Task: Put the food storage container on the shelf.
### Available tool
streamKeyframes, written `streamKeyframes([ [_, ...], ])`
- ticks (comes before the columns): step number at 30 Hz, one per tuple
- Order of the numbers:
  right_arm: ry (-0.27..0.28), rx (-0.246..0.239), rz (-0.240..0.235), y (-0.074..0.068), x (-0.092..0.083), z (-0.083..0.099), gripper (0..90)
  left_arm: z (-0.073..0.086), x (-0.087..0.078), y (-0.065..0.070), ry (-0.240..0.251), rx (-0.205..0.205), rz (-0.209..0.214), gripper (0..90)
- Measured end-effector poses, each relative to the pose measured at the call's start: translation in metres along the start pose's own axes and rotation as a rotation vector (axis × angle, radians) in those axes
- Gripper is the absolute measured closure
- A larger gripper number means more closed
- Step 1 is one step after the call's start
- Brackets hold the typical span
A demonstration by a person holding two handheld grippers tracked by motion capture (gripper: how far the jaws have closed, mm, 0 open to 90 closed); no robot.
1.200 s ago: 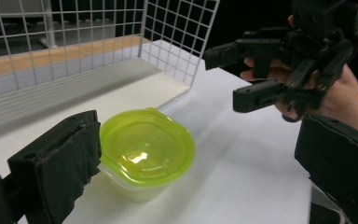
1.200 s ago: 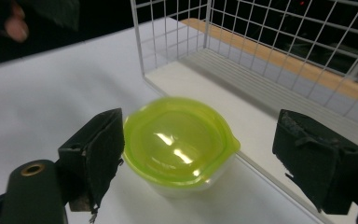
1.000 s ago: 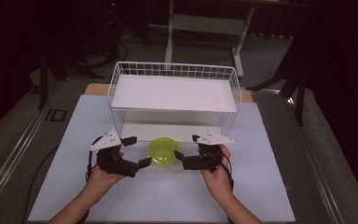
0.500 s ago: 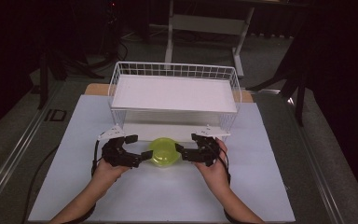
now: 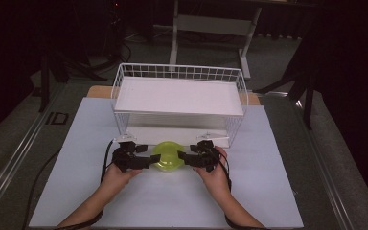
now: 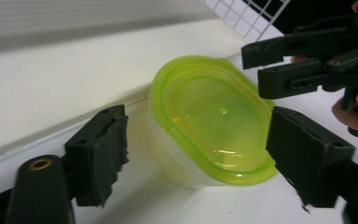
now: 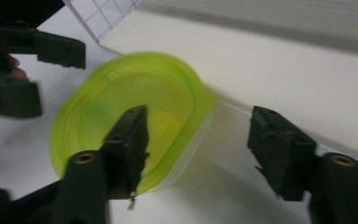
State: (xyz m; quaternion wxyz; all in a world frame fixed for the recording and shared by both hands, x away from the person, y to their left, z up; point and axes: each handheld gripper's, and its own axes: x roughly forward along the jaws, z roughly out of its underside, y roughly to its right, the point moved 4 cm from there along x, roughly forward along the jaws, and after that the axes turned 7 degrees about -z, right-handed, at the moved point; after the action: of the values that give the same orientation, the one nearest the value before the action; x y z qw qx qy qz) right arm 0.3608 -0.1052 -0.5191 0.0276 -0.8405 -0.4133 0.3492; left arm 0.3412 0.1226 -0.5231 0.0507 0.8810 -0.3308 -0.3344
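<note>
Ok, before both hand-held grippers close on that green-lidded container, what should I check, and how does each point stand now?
1. Container sits flat on the table: ok.
2. Green lid seated all round: cannot tell.
3. Left hand-held gripper straddles the container's end: ok; its jaws have just been closing, pads not yet pressing.
4. Right hand-held gripper straddles the opposite end: not ok; one jaw hangs over the lid, though its jaws have just been closing too.
5. Wire basket stands apart from the container: ok.
</note>
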Motion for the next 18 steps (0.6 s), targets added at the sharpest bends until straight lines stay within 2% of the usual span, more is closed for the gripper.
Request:
streamKeyframes([
  [2,-0.031,0.0,-0.004,0.0013,0.0028,0.0039,47.3,0.0006,0.0028,-0.0022,-0.018,-0.028,-0.001,32.3],
  [3,-0.034,0.006,-0.007,0.0015,0.0032,0.0045,47.3,0.0009,0.0034,-0.0023,-0.024,-0.033,0.0,35.2],
  [4,-0.034,0.006,-0.007,0.0015,0.0032,0.0045,48.3,0.0013,0.0045,-0.0027,-0.034,-0.029,0.0,35.2],
  [5,-0.038,0.01,-0.011,0.0015,0.0032,0.0058,55.3,0.0027,0.0065,-0.0025,-0.06,-0.011,-0.01,41.3],
  [6,-0.038,0.01,-0.011,0.0015,0.0032,0.0058,55.3,0.0027,0.0065,-0.0025,-0.06,-0.011,-0.01,44.1],
  [9,-0.046,0.013,-0.019,0.0009,0.0027,0.0058,60.7,0.0036,0.0091,0.0001,-0.083,-0.024,0.021,47.2],
  [10,-0.049,0.008,-0.015,0.0,0.0028,0.0056,62.7,0.0031,0.0088,0.0011,-0.081,-0.021,0.03,55.5],
  [12,-0.056,0.001,-0.006,-0.0014,0.0028,0.0047,64.7,0.0016,0.0078,0.0032,-0.098,-0.018,0.022,55.9],
  [13,-0.06,-0.004,-0.003,-0.0022,0.0025,0.0046,65.1,0.0016,0.007,0.0035,-0.099,-0.018,0.017,58.8],
  [14,-0.062,0.003,-0.014,-0.0029,0.0018,0.0047,66.3,0.0019,0.0062,0.0039,-0.1,-0.015,0.011,62.3],
  [16,-0.056,0.017,-0.03,-0.0052,0.0004,0.0056,67.1,0.0027,0.0043,0.0049,-0.109,-0.004,-0.003,64.0],
  [18,-0.045,0.037,-0.048,-0.0083,-0.0013,0.0068,68.8,0.0035,0.0025,0.0053,-0.118,-0.018,-0.012,66.6],
])
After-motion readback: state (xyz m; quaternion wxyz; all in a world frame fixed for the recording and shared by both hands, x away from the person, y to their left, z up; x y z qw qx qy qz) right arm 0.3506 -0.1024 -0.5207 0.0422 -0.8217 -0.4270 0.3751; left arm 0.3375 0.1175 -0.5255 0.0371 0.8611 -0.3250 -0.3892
